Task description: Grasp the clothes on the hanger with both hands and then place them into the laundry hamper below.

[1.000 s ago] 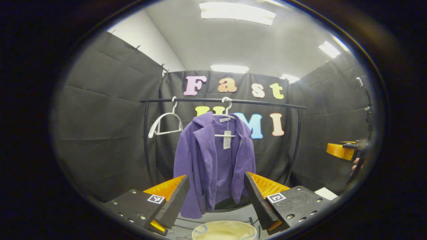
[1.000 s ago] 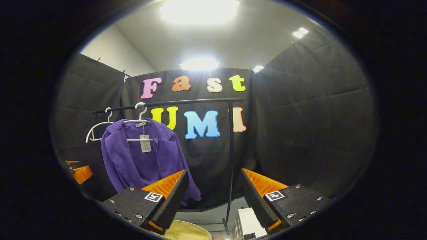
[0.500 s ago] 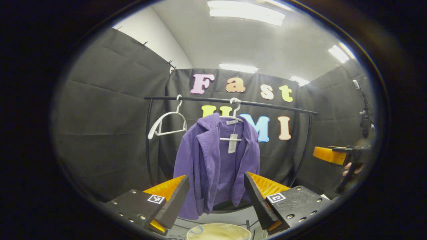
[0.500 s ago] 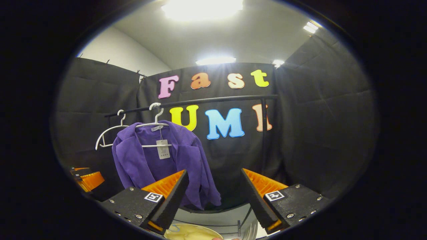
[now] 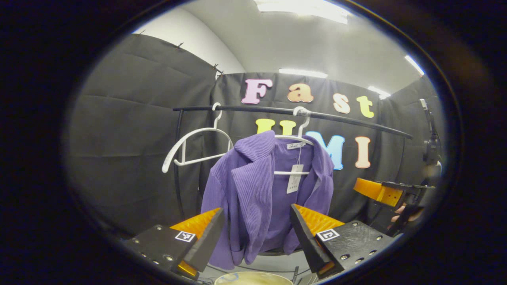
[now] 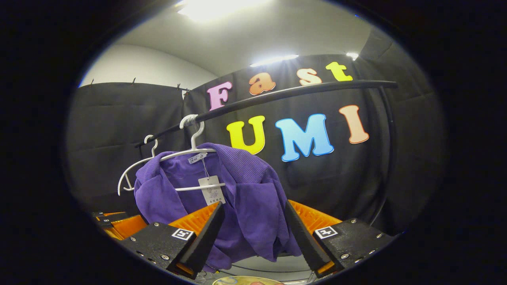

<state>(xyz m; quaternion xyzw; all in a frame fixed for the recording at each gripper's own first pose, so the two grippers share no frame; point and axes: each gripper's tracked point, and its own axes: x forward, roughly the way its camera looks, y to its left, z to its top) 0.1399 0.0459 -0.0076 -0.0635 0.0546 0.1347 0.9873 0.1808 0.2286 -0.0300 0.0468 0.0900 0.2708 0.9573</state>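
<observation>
We see a purple corduroy jacket [image 5: 257, 198] hanging on a white hanger [image 5: 295, 138] from a black rail [image 5: 277, 111], at about 12 o'clock ahead of the left gripper [image 5: 255, 233]. A neck label [image 5: 293, 146] and a white paper tag [image 5: 294, 184] hang inside the collar; their writing is too small for us to read. An empty white hanger [image 5: 194, 146] hangs on the same rail at 10 o'clock.

The left gripper's fingers stand wide apart and grip nothing, with the jacket's lower half framed between them but farther off. In the left gripper view we also see the right gripper [image 5: 382, 192] at 3 o'clock, with a hand [image 5: 404, 215] holding it, and a stand [image 5: 429, 134] with a dark device behind it.

In the right gripper view the jacket [image 6: 245, 206] sits closer, at 11 to 12 o'clock, its right shoulder above the spread, empty fingers of the right gripper [image 6: 253, 233]. The tag [image 6: 211, 190] shows here too, still illegible. The left gripper's orange parts [image 6: 122, 225] appear at 8 o'clock.

At 6 o'clock in both views we see the pale rim of the laundry hamper [image 5: 253, 277] [image 6: 245, 280]; we cannot tell what it contains.
</observation>
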